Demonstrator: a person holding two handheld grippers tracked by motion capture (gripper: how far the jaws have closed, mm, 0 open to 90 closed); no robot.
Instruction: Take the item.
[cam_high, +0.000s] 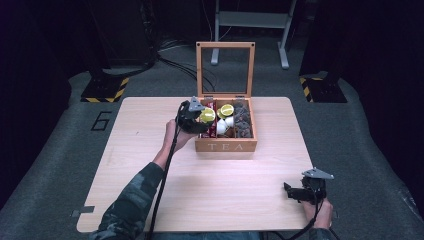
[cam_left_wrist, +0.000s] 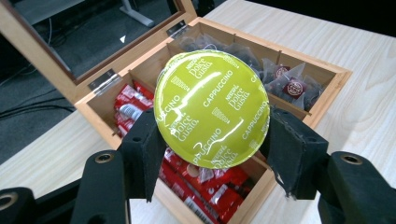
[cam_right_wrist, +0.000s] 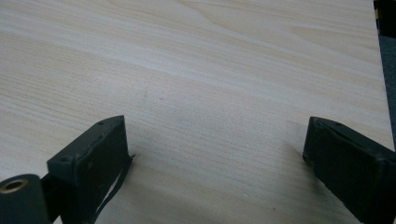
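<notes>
From above I see my left gripper (cam_high: 200, 119) at the left compartment of the wooden tea box (cam_high: 226, 146), which stands mid-table with its glass lid (cam_high: 225, 67) upright. The left gripper view tells me more: the jaws are clenched on a green coffee capsule (cam_left_wrist: 212, 109), its foil top reading "Dolce Gusto Cappuccino", held over red sachets (cam_left_wrist: 205, 186) in that compartment; dark tea bags (cam_left_wrist: 289, 84) fill the far one. Another green capsule (cam_high: 227, 110) and white ones lie in the middle compartment. My right gripper (cam_high: 295, 192) rests near the table's (cam_high: 150, 130) right front corner; its own view shows the jaws spread apart over bare wood.
</notes>
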